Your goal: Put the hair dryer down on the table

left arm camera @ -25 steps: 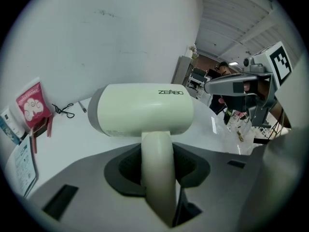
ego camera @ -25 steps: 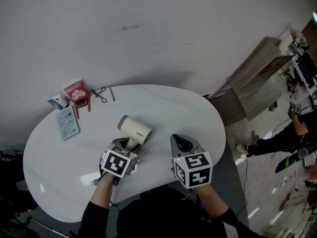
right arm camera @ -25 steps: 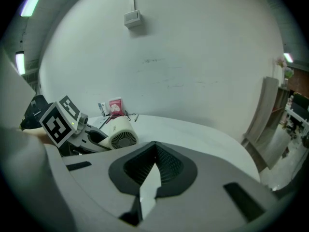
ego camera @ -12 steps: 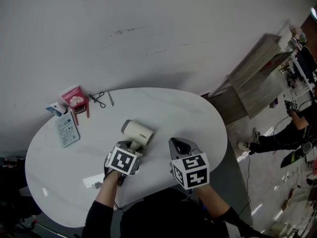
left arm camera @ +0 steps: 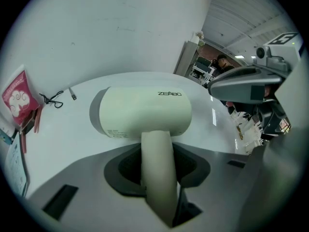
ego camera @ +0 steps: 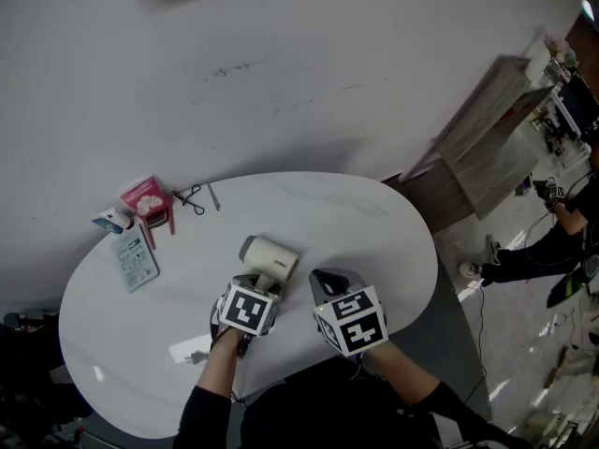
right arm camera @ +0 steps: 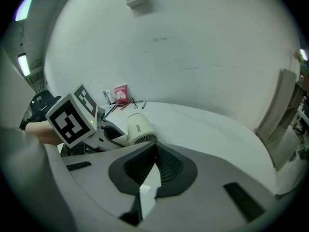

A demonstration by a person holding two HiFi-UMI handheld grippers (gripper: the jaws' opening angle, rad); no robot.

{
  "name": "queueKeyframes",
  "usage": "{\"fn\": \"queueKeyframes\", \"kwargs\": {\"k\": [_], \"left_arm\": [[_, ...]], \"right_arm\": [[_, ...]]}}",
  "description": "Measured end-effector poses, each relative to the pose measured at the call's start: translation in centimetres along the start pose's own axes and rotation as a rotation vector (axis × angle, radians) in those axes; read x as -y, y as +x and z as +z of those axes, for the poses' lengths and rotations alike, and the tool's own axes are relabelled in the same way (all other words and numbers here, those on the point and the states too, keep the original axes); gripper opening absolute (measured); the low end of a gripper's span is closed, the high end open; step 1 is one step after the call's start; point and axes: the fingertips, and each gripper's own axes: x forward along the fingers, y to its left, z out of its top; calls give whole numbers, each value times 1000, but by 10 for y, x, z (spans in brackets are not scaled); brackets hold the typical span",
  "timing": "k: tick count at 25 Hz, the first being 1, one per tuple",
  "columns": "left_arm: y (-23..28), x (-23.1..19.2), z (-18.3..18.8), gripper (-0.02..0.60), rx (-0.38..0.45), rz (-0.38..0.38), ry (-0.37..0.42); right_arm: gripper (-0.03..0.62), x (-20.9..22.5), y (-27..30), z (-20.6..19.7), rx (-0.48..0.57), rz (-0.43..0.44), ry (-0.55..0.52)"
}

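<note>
A cream hair dryer (ego camera: 270,255) is over the middle of the white oval table (ego camera: 328,204). My left gripper (ego camera: 256,285) is shut on its handle. In the left gripper view the handle (left arm camera: 158,173) runs between the jaws and the barrel (left arm camera: 145,111) lies crosswise ahead. Whether the barrel touches the tabletop I cannot tell. My right gripper (ego camera: 329,281) hovers just right of the dryer, jaws together and holding nothing. Its own view shows its closed tips (right arm camera: 153,170) with the dryer (right arm camera: 140,128) and the left gripper (right arm camera: 107,137) ahead to the left.
At the table's far left lie a red pack (ego camera: 145,197), a blue-white packet (ego camera: 135,261), a small bottle (ego camera: 110,221), a black wire tool (ego camera: 190,195) and a pen (ego camera: 214,195). A white slip (ego camera: 191,350) lies near the front edge. A wooden cabinet (ego camera: 487,138) stands at the right.
The left gripper has shifted the dryer a little to the right over the table, and the right gripper now sits closer to it. The grip looks the same.
</note>
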Motion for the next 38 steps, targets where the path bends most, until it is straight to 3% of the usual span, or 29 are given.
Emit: {"fn": "queueKeyframes", "kwargs": {"k": [11,38], "left_arm": [[5,2,-4,146,-32,31,41],[8,5,-6,147,-44,115,102]], "right_arm": [[2,-15,26,-17,-89,46,-40],[2,-24,38,-35,-161,54,-51]]}}
